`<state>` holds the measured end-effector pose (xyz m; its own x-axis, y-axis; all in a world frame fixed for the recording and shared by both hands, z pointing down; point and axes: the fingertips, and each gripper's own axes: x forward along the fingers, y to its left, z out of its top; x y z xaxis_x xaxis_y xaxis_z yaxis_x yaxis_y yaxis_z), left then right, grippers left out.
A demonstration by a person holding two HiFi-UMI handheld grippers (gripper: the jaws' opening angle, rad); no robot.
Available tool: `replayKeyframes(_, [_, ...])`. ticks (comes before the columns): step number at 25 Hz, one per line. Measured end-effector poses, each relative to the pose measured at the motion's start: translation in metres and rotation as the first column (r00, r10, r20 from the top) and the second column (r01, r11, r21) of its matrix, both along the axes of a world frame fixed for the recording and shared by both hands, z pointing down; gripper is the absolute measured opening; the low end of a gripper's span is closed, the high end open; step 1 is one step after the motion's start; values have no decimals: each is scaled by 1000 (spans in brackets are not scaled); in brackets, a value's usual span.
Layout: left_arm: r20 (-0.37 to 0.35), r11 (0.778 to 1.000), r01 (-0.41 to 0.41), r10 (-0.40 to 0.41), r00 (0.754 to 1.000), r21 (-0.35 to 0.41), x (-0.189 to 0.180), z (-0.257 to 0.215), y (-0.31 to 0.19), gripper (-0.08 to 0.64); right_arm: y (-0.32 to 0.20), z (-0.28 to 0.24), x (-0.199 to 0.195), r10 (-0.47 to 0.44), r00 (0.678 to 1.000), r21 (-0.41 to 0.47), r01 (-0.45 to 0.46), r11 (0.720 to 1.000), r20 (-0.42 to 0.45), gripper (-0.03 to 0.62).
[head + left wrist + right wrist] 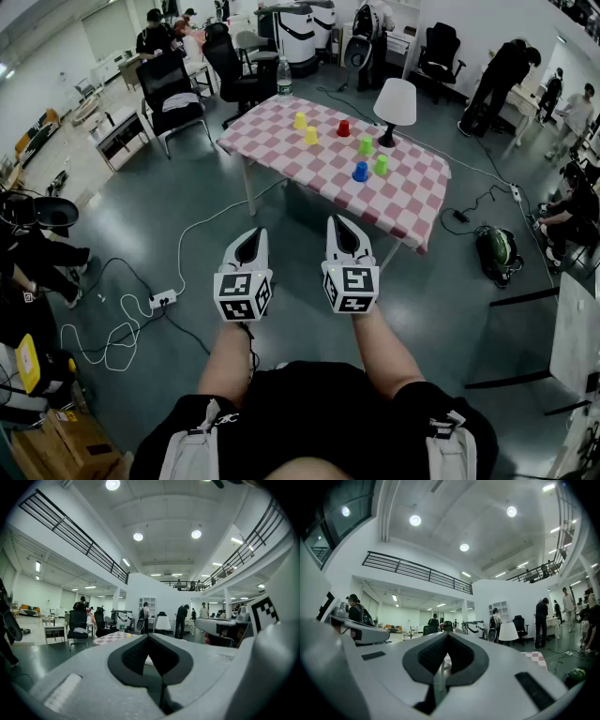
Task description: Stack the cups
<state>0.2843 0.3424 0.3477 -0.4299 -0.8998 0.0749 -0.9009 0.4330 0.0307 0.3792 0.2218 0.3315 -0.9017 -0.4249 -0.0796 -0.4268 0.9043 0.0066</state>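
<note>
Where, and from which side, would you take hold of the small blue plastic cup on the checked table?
Probably across the side wall of the small blue plastic cup, coming from the near edge of the pink-checked table: it stands closest to that edge, unobstructed. A green plastic cup sits close on its right, so open narrowly.

Open floor [291, 220] up to table [412, 202], lamp [395, 101] just beside green cups [366, 146]

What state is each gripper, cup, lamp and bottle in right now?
Left gripper: shut, empty.
Right gripper: shut, empty.
Red cup: unstacked.
Blue cup: unstacked.
Yellow cups: two, unstacked.
Green cups: two, unstacked.
Lamp: upright.
Bottle: upright.
</note>
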Motion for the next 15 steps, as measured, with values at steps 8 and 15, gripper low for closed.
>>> replayKeyframes(8, [-2, 1000, -7, 7, 1000, -3, -8, 0, 8, 15, 8, -1, -9, -14, 1000, -25, 15, 1000, 23, 0])
replayKeyframes(15, [8, 1000, -21, 21, 1000, -5, -22, 0, 16, 14, 19, -1, -27, -15, 1000, -23, 16, 1000, 19, 0])
